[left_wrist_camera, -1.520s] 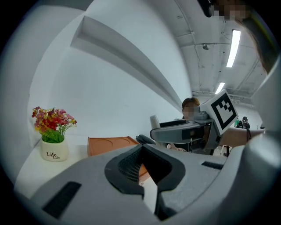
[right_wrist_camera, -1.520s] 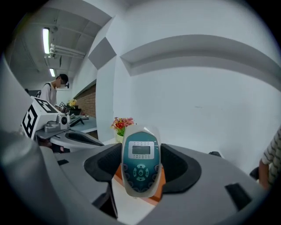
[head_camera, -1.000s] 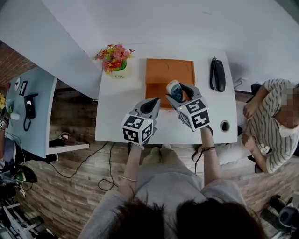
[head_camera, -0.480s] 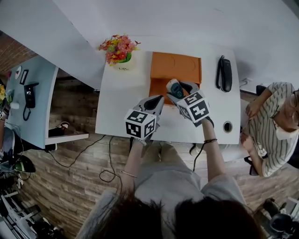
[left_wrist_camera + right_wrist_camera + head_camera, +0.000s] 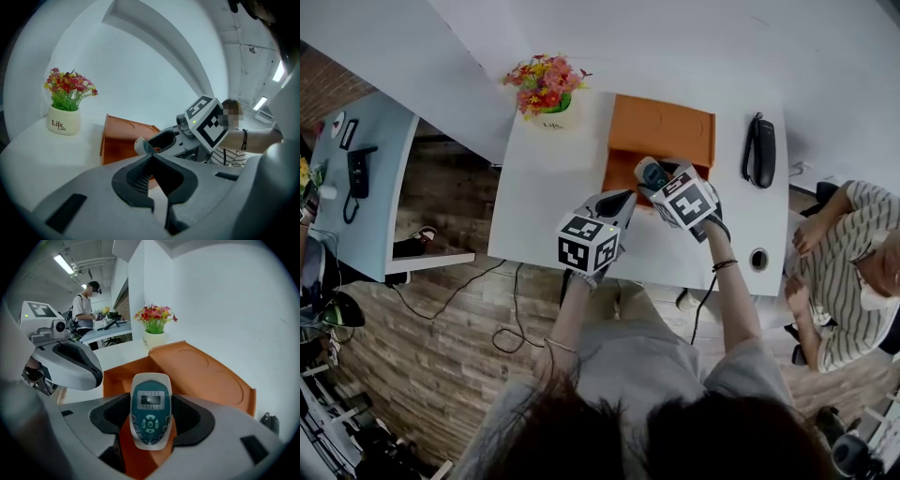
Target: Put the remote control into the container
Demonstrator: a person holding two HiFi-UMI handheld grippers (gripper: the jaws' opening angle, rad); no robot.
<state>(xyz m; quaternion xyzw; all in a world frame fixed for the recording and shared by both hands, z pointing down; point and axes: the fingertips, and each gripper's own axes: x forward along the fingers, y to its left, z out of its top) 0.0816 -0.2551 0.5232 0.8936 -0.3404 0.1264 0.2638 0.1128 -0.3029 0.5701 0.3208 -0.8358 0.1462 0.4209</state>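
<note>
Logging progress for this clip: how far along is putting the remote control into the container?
Done: the remote control is picked up, clamped in the right gripper. In hand: it is held over the front edge of the open orange container. Left: lowering it inside and releasing. The left gripper is shut, holding nothing.

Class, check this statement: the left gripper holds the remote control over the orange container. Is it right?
No. The right gripper holds the remote control over the orange container; the right gripper view shows it clamped between those jaws.
</note>
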